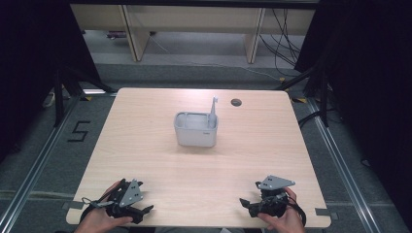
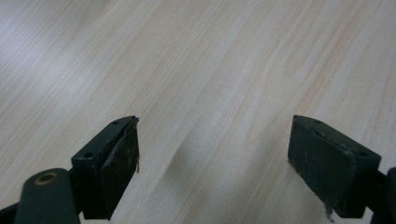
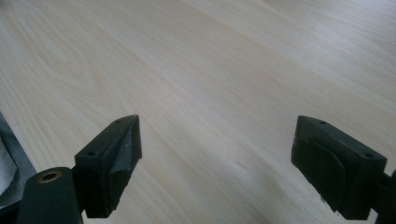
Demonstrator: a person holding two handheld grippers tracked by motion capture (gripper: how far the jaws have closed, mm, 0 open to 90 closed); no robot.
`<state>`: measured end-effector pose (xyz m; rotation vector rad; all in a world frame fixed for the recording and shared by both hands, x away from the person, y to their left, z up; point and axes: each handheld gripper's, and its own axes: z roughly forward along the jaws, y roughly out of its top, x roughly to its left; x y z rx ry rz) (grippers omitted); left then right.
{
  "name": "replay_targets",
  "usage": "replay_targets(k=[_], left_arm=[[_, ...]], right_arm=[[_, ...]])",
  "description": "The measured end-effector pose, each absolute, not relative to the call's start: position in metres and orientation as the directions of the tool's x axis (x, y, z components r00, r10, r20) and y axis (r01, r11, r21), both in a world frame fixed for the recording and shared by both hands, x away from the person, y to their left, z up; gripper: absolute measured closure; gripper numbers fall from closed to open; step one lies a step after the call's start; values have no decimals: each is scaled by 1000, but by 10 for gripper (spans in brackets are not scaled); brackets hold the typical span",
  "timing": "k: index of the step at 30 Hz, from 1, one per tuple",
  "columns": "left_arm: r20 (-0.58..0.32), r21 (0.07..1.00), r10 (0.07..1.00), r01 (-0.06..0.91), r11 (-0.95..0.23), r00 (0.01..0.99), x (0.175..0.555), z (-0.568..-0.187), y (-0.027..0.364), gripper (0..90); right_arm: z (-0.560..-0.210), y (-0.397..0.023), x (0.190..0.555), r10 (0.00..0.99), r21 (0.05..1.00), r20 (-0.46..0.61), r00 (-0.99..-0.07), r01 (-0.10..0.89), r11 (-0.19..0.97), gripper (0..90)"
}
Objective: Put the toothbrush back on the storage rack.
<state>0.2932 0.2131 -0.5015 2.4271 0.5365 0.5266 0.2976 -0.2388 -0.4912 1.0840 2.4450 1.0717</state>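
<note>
We held the left gripper (image 1: pixel 145 209) and right gripper (image 1: pixel 244 202) released, both near a grey holder (image 1: pixel 195 129).

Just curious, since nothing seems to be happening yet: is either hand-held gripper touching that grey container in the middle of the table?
Apart. The high view shows bare table between the grey container and both the left hand-held gripper and right hand-held gripper.

Both grippers are built in black, the left gripper (image 1: pixel 145 209) and right gripper (image 1: pixel 244 202) alike. Each is topped by a grey three-cornered plate. Small screw holes are dotted along the jaws.
</note>
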Motion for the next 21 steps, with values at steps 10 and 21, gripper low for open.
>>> replay_targets(k=[10, 21], left_arm=[[242, 620, 485, 251, -743, 840, 293, -502, 213, 163], [242, 620, 486, 251, -743, 840, 293, -502, 213, 163]], right_arm=[[-491, -238, 294, 732, 708, 73, -677, 552, 440, 169], [-491, -239, 295, 725, 717, 66, -686, 538, 444, 169]])
